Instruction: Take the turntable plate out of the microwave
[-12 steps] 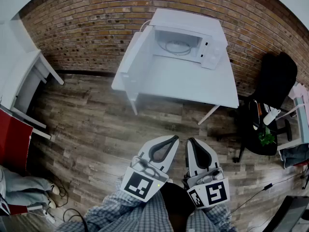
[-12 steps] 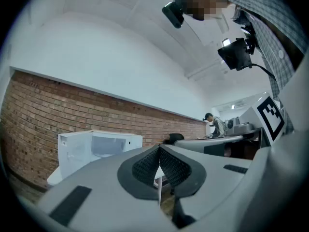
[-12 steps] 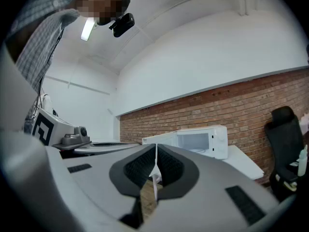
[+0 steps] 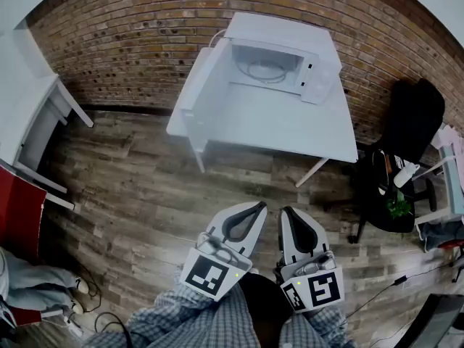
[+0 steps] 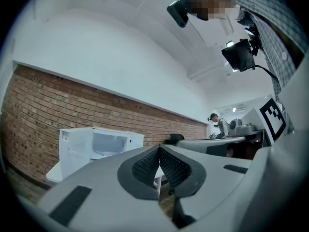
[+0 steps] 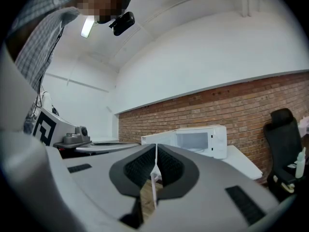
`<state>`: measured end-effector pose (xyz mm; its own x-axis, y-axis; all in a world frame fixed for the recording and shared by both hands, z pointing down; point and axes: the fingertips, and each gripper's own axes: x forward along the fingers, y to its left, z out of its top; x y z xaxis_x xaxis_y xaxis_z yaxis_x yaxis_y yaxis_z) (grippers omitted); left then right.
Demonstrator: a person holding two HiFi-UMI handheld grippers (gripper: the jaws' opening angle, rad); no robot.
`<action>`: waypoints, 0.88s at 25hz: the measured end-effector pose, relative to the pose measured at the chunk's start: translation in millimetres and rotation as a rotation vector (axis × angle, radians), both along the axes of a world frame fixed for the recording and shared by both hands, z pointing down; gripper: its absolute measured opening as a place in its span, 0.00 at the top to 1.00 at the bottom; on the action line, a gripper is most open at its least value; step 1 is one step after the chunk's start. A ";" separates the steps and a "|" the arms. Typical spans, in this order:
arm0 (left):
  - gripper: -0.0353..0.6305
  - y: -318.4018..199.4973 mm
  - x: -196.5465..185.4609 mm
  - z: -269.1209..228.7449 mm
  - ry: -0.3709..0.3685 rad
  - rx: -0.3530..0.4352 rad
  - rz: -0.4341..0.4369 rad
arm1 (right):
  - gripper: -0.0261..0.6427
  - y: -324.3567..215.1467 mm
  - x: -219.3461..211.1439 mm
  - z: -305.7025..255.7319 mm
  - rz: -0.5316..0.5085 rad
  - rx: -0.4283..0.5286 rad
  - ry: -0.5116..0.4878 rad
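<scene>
At the far left stands a white side table (image 4: 36, 114), and behind everything runs a brown brick wall (image 4: 130, 42). Over the grey-brown wooden plank floor (image 4: 138, 187), low in the head view, the left gripper (image 4: 259, 207) is held level with its dark ribbed pads pressed together and nothing between them. Just beside it, the right gripper (image 4: 287, 212) is held the same way, with its jaws closed and empty. Well ahead of both, a white rectangular table (image 4: 290, 125) carries a white microwave oven (image 4: 286, 31) with its door (image 4: 194, 85) swung open to the left. The clear round glass turntable plate (image 4: 268, 69) lies inside the cavity. A black office chair (image 4: 417, 118) stands to the right of the table.
</scene>
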<state>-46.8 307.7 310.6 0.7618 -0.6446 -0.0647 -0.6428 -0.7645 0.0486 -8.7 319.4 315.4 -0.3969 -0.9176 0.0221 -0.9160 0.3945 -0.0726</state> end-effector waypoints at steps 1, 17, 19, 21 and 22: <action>0.93 -1.1 -1.5 0.0 0.000 0.000 0.001 | 0.92 -0.9 -1.6 0.0 0.000 0.000 0.001; 0.93 -16.9 -48.6 5.5 0.020 -0.026 0.007 | 0.92 -7.7 -38.6 2.2 0.051 0.003 0.036; 0.93 -18.6 -55.8 7.5 0.024 -0.030 0.003 | 0.92 -6.6 -40.1 6.9 0.065 -0.005 0.033; 0.93 -20.8 -60.9 10.5 0.024 -0.039 -0.002 | 0.92 -6.3 -39.5 11.5 0.076 -0.020 0.019; 0.93 -22.7 -62.0 11.4 0.023 -0.043 -0.003 | 0.92 -7.4 -38.2 13.0 0.080 -0.027 0.016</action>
<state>-108.8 285.0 322.0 0.7586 -0.6493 -0.0546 -0.6433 -0.7596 0.0962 -46.9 312.1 328.4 -0.3213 -0.9455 0.0528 -0.9458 0.3177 -0.0673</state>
